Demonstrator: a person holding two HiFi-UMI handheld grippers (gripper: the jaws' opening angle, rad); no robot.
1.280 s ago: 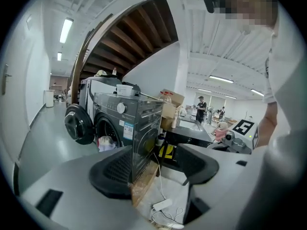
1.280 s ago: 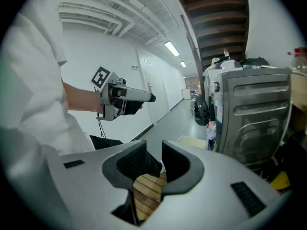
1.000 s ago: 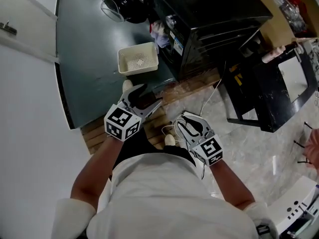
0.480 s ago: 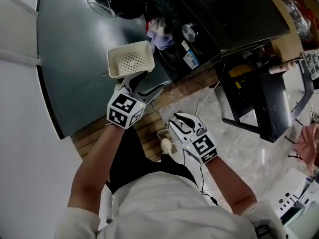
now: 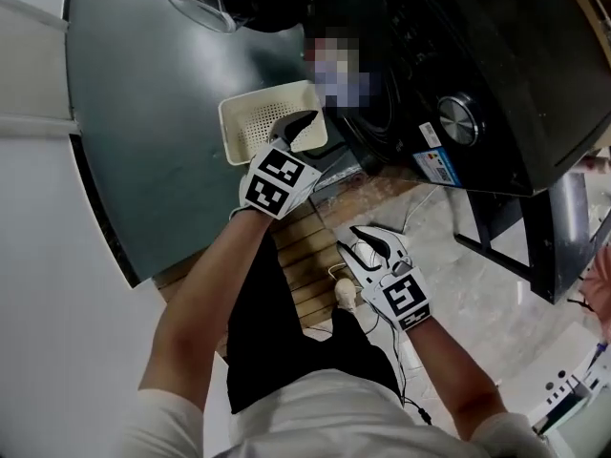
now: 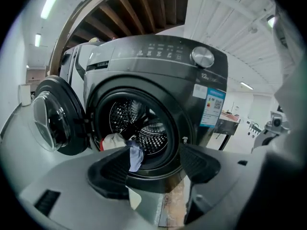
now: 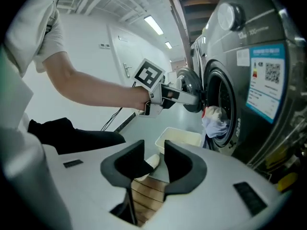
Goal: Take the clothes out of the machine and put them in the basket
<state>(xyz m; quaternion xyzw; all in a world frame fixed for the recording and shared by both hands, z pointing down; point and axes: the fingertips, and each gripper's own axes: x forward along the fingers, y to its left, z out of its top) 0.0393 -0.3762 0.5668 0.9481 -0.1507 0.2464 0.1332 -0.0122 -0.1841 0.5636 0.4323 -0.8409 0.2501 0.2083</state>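
Clothes point(image 6: 125, 147), a white piece and a bluish one, spill over the lip of the drum opening, straight ahead of the left gripper point(image 6: 156, 169) and a little to the left of its line. They hang there loosely, so they are likely the first pieces within reach. That gripper's jaws stand well apart with nothing between the pads, and it seems aimed at the mouth of the washing machine point(image 6: 158, 80) for a first grab. The door point(image 6: 55, 116) is swung fully aside on the gripper's left, leaving the way in clear. The basket point(image 5: 239, 122) sits on the floor just under and ahead of the left gripper, close to the opening, probably so each piece needs only a short carry.

The right gripper point(image 7: 154, 164) hangs lower and further back. Its jaws are opening and grip nothing; only wooden slats point(image 7: 144, 193) and a shoe point(image 7: 151, 161) show beyond the gap. From it, the clothes lie ahead and to the right.

In the head view a mosaic patch covers the clothes, and the left gripper hides part of the basket. How many garments lie deeper in the drum cannot be told.
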